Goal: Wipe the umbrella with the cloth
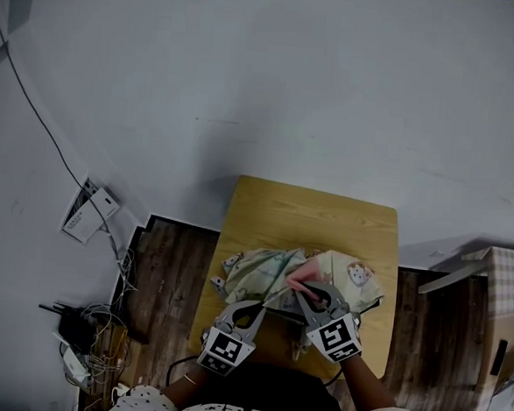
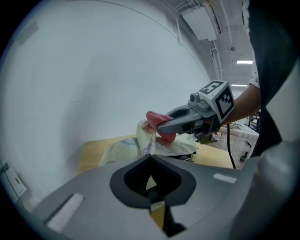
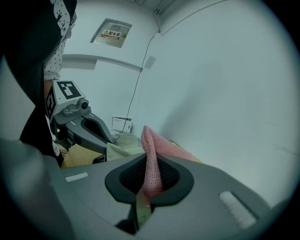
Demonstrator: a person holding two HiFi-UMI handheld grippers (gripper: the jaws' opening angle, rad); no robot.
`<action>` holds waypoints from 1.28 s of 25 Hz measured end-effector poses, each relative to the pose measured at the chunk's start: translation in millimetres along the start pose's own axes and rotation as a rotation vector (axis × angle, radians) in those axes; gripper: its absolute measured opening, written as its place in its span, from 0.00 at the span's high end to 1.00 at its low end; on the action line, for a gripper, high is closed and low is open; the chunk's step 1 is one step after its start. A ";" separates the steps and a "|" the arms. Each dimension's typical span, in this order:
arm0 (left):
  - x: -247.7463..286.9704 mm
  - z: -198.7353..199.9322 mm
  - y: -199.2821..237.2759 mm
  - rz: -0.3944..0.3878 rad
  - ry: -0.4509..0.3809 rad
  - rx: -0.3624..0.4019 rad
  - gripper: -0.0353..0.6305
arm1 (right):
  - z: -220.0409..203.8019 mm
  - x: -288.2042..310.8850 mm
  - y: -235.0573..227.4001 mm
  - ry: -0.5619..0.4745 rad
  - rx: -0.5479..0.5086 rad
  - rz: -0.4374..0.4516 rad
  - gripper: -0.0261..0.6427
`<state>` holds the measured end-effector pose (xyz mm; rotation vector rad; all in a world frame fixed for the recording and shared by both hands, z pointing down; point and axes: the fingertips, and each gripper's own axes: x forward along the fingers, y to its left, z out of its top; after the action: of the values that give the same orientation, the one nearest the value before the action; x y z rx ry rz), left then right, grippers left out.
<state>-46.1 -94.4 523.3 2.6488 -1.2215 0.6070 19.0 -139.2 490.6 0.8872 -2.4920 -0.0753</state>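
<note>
A pale, patterned umbrella [image 1: 270,276] lies collapsed on the near half of a wooden table [image 1: 309,214]. My right gripper [image 1: 306,288] is shut on a pink cloth [image 1: 301,274] and holds it over the umbrella's fabric. The cloth [image 3: 151,166] stands up between the right gripper's jaws [image 3: 144,197]. My left gripper [image 1: 261,304] is shut, and the umbrella's fabric edge [image 2: 143,138] runs up to its tip [image 2: 150,157] and looks pinched there. In the left gripper view, the right gripper [image 2: 160,125] with the pink cloth [image 2: 157,121] hangs just above the umbrella.
A pale wall rises right behind the table. On the floor to the left lie tangled cables and a power strip [image 1: 81,333], with a white box [image 1: 88,213] against the wall. A box-like piece of furniture [image 1: 503,323] stands at the right.
</note>
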 end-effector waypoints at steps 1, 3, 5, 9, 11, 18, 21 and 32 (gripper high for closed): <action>-0.7 1.4 0.3 0.005 -0.001 -0.004 0.95 | -0.6 -0.3 2.5 0.001 -0.001 0.006 0.91; -1.9 2.8 0.9 0.013 0.001 -0.001 0.95 | -1.8 -0.9 8.6 0.004 -0.001 0.019 0.91; -2.5 0.3 1.4 0.015 0.019 0.019 0.95 | -3.2 -1.4 15.8 0.008 0.000 0.038 0.91; -2.8 1.4 -0.9 0.002 0.011 -0.004 0.95 | -3.5 -2.5 29.8 0.006 -0.006 0.070 0.91; -2.7 3.1 -2.6 -0.005 0.000 -0.027 0.95 | -4.8 -3.3 36.5 0.011 -0.006 0.086 0.91; -1.2 -4.9 3.2 -0.010 0.000 -0.001 0.95 | -9.8 -1.4 56.7 0.034 -0.010 0.137 0.91; -2.2 -5.9 6.9 -0.001 0.009 0.011 0.95 | -9.6 -1.6 66.4 0.037 -0.011 0.173 0.91; -0.7 -12.3 9.4 -0.064 -0.022 -0.023 0.95 | 22.8 -24.9 29.6 -0.066 0.029 0.025 0.91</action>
<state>-57.2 -96.2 534.0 2.6707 -1.1377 0.5509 7.8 -103.2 466.0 0.8784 -2.5708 -0.0608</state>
